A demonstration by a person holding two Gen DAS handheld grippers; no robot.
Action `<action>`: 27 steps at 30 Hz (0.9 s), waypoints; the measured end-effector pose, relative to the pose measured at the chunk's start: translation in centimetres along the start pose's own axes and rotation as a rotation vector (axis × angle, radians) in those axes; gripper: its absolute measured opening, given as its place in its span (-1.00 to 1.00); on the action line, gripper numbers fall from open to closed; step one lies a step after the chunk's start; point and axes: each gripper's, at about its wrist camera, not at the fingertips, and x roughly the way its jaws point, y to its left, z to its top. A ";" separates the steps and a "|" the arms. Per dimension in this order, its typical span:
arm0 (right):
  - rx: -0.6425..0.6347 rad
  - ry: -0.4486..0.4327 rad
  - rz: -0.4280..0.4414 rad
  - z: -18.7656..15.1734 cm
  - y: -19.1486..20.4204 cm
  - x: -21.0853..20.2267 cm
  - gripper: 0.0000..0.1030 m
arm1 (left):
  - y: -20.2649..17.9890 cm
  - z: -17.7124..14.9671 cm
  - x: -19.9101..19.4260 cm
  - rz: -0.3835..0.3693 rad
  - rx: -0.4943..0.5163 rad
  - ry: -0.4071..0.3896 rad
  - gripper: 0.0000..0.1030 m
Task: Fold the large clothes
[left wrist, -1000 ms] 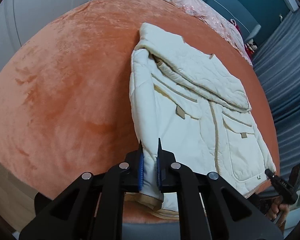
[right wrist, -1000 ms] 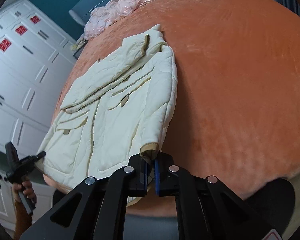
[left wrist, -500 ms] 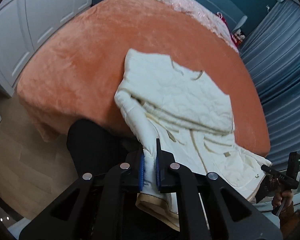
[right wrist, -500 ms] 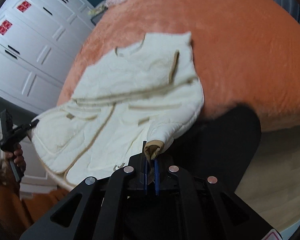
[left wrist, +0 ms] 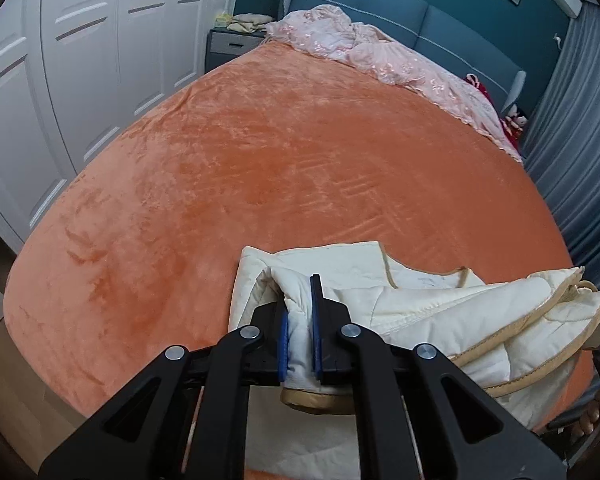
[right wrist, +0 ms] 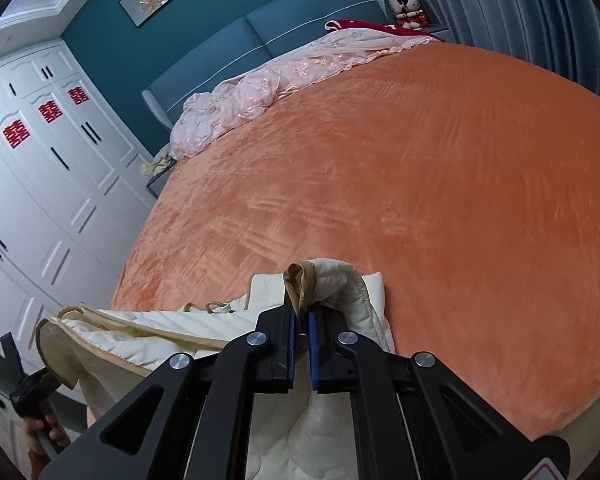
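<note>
One orange blanket covers bed; white wardrobe beside, teal headboard.

Jacket lower part cut off by frame bottom; sleeve cuff half hidden behind left tongs.

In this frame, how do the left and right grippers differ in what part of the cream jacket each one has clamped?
The left gripper pinches thick quilted sleeve fabric, with the tan cuff hanging below its jaws; the right gripper pinches the thin tan cuff itself, which pokes up above its jaws. The left gripper's fingers stand visibly apart around padding; the right gripper's fingers are nearly together. Both are shut on the cream jacket, holding it over the orange bedspread.
</note>
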 end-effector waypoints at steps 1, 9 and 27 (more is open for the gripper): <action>0.003 0.002 -0.016 0.1 0.0 1.0 -0.90 | -0.1 0.3 1.4 0.020 -0.007 0.011 -0.84; 0.018 0.002 -0.070 -0.4 -1.0 6.2 -0.77 | 0.6 -0.3 8.5 0.091 -0.052 0.080 -0.78; -0.072 -0.089 -0.067 -0.3 -0.7 1.6 0.01 | 2.2 2.0 -1.9 0.049 -0.105 -0.277 0.64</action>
